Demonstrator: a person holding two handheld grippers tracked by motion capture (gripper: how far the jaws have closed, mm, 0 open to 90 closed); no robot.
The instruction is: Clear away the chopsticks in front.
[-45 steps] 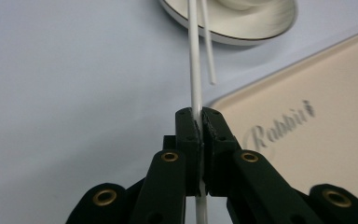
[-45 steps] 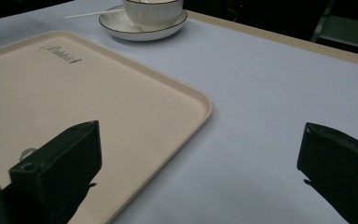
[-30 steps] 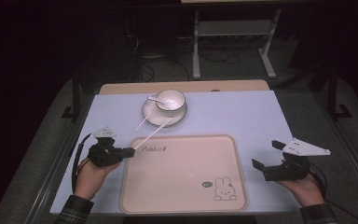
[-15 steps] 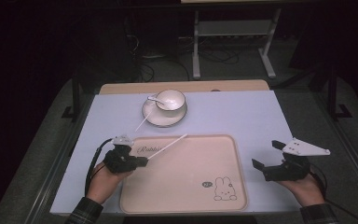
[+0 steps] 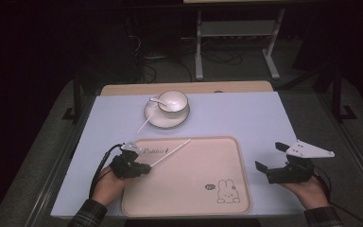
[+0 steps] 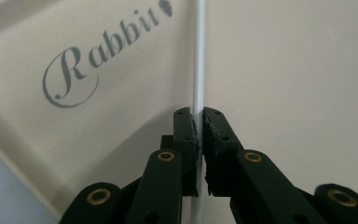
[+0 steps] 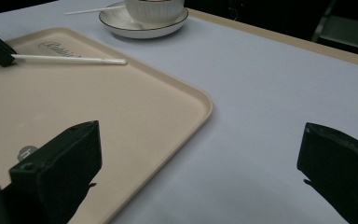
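high view: left gripper (image 5: 144, 166) pinched a white stick (image 5: 170, 152) slanting over the tray (image 5: 194, 201)'s upper left; right gripper (image 5: 270, 161) sat right of the tray, jaws spread. left gripper view: jaws pressed on the stick (image 6: 199, 60) beside the "rabbit" lettering (image 6: 100, 51). right gripper view: jaws wide apart, stick (image 7: 70, 59) over the far tray (image 7: 121, 121) corner, cup (image 7: 154, 8) on saucer (image 7: 142, 25) beyond.
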